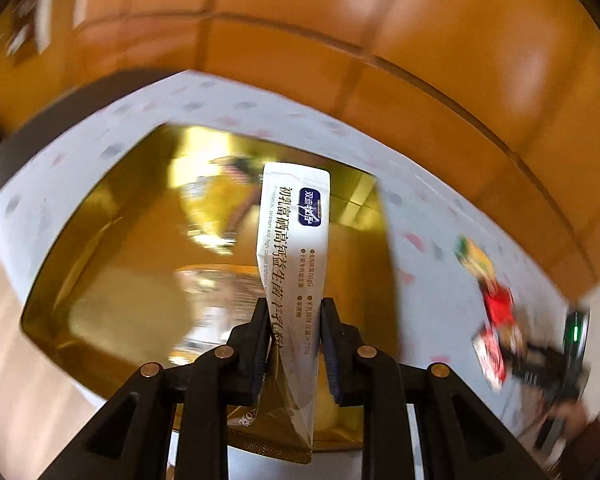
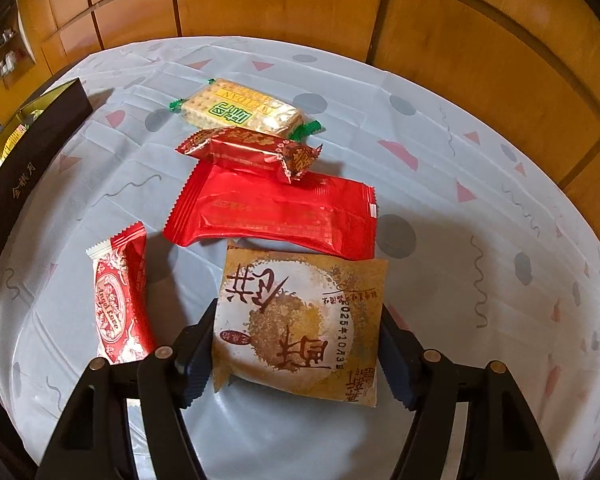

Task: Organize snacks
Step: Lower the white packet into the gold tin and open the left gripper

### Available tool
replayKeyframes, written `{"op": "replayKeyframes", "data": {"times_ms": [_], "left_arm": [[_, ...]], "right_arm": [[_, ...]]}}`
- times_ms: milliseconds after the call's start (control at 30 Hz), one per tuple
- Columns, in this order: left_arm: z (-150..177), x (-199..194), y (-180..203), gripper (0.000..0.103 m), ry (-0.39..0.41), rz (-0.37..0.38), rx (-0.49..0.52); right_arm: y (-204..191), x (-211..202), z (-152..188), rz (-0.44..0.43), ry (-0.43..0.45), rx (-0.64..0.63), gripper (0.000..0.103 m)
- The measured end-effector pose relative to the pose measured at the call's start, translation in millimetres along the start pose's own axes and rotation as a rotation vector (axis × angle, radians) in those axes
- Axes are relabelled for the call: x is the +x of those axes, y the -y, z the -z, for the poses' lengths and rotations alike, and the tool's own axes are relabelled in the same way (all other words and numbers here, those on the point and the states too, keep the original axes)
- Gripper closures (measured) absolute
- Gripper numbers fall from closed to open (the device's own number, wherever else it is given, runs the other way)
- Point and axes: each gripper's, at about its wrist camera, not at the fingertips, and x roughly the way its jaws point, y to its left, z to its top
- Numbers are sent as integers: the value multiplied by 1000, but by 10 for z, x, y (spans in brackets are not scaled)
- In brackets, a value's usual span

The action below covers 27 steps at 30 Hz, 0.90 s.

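The left tool (image 1: 294, 344) pinches a long white powder sachet (image 1: 292, 248) above the gold-lined open box (image 1: 100, 240). The right tool (image 2: 296, 356) is spread around a square tan pastry packet (image 2: 300, 320) lying on the tabletop (image 2: 480, 200).
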Motion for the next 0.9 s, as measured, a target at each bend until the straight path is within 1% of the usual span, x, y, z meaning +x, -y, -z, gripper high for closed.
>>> {"op": "replayKeyframes", "data": {"times_ms": [100,233,300,467,533,600,667,767,900], "left_arm": [[-97,-14,-248,79,7,-47,-67],[-210,61,-463,79,-23,-59,-121],[-274,114,-545,79,-35,-81,-137],[-376,201,-655,78,-39,-149,-117],[-398,227,-680,75,-33,-192,-96],[-402,265,-709,74,-35,-213,-80],[-376,298,-730,68,-49,-224,-75],[-301,278,-739,67,-50,-251,-82],[-163,156,-631,67,0,-283,-51]], "right_arm": [[-7,-8,9,3,2,-3,32],[-9,-6,13,4,3,-6,32],[-13,-7,13,6,5,-8,32],[-21,-15,19,10,10,-15,32],[-21,-19,23,8,11,-13,32],[-20,-21,26,6,10,-10,32],[-12,-25,26,3,10,-7,32],[1,-25,23,2,9,-5,32],[-1,-26,24,5,11,-8,32]]}}
